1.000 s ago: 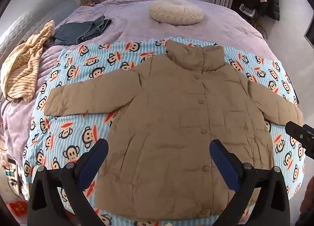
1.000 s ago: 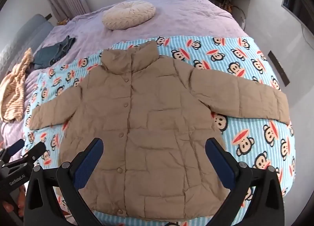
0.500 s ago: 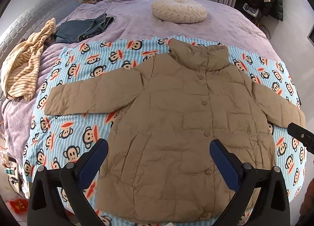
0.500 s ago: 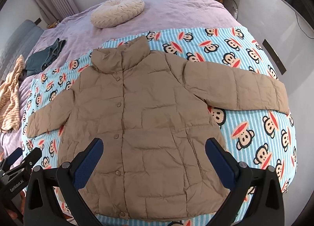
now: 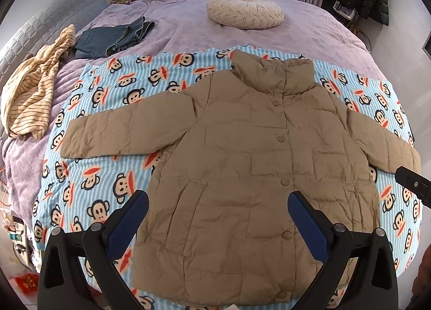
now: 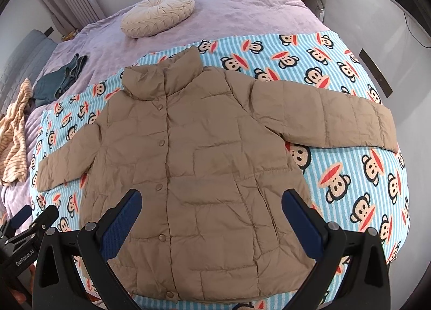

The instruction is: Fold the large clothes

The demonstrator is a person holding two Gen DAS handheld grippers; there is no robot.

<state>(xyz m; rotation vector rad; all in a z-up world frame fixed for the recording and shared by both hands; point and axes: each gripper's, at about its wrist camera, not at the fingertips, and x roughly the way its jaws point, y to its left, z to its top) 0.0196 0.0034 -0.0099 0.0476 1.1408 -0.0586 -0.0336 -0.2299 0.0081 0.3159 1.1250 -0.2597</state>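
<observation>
**Tan puffer jacket lying flat, both grippers spread above its hem**

The tan puffer jacket (image 5: 258, 164) is lying face up and buttoned on the monkey-print blanket (image 5: 107, 175), which is covering the near half of the purple bedspread (image 5: 183, 27). Its collar is pointing toward the far side of the bed, its hem is sitting at the near edge, and both sleeves are stretching out sideways, one to the left and one to the right. A row of round snaps is running down the front.

The left gripper (image 5: 218, 218) is hovering over the near part of the jacket with its blue-padded fingers spread wide and holding nothing. The right gripper (image 6: 211, 215) is doing the same from a spot further right, its fingers likewise spread apart and empty, framing the lower front panel. Whether either one is touching the fabric is hard to tell from these angles.

On the far side of the bedspread a round cream cushion (image 5: 245, 13) is resting. At the far left, folded jeans (image 5: 113, 37) are lying beside a striped yellow garment (image 5: 32, 86) that is draping over the bed's left edge.
</observation>
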